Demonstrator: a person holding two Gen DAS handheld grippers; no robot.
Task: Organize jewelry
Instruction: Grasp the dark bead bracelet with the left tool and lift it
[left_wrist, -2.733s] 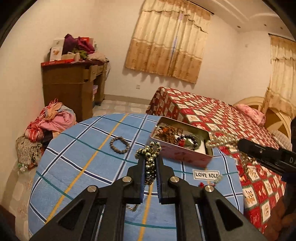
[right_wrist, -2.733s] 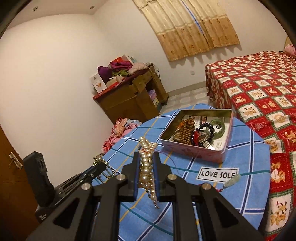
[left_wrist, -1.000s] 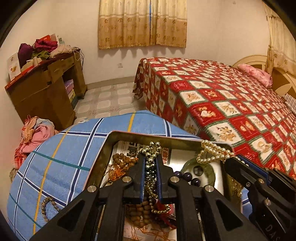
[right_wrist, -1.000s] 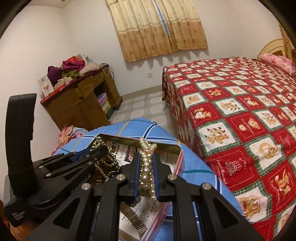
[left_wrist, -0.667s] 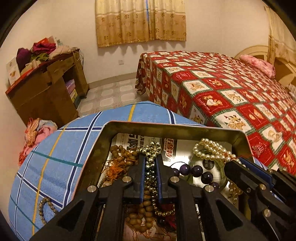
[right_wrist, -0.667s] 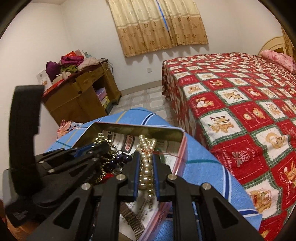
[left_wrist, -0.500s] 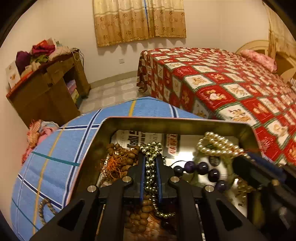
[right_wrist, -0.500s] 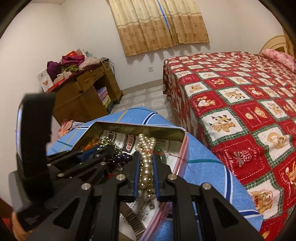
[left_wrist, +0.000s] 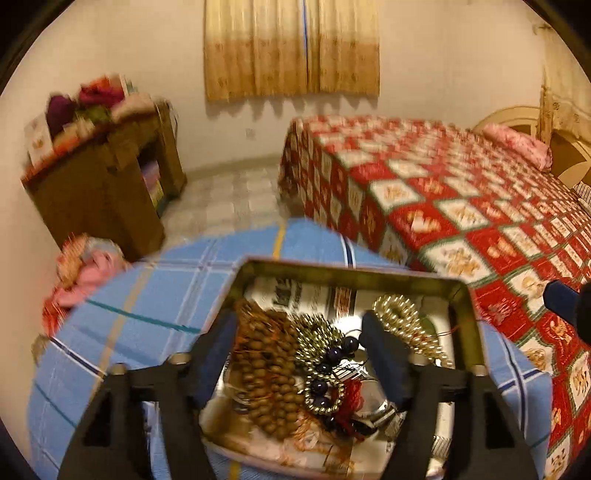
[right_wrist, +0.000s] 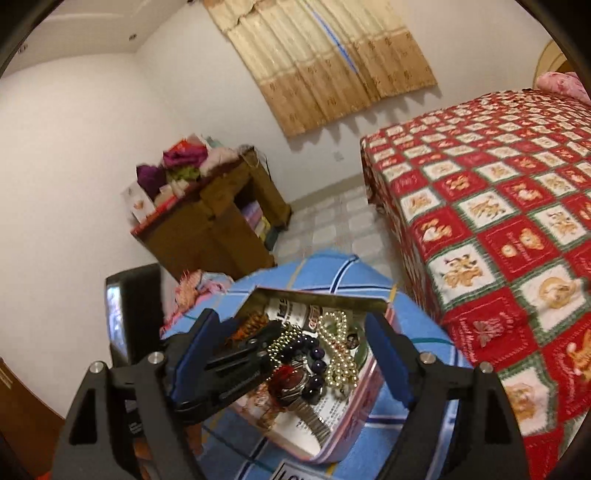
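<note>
Both grippers' fingers have just sprung apart, left gripper (left_wrist: 301, 352) and right gripper (right_wrist: 291, 354) released and grasping nothing above the rectangular metal tin (left_wrist: 347, 271) on the blue checked worktop (left_wrist: 147, 295). The silver-gold bead chain (left_wrist: 317, 341) lies mid-tin; the pearl strand (right_wrist: 338, 350) lies just right of it.

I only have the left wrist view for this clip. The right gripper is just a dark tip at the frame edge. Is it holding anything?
Observer: No. In the right wrist view the right gripper has just been opening its jaws. They stand wide with nothing clamped, and the pearl strand lies in the tin beneath the gap.
Reviewer: I see only the tin's inside. What does the outside look like?
Observer: Its outer wall is pink.
</note>
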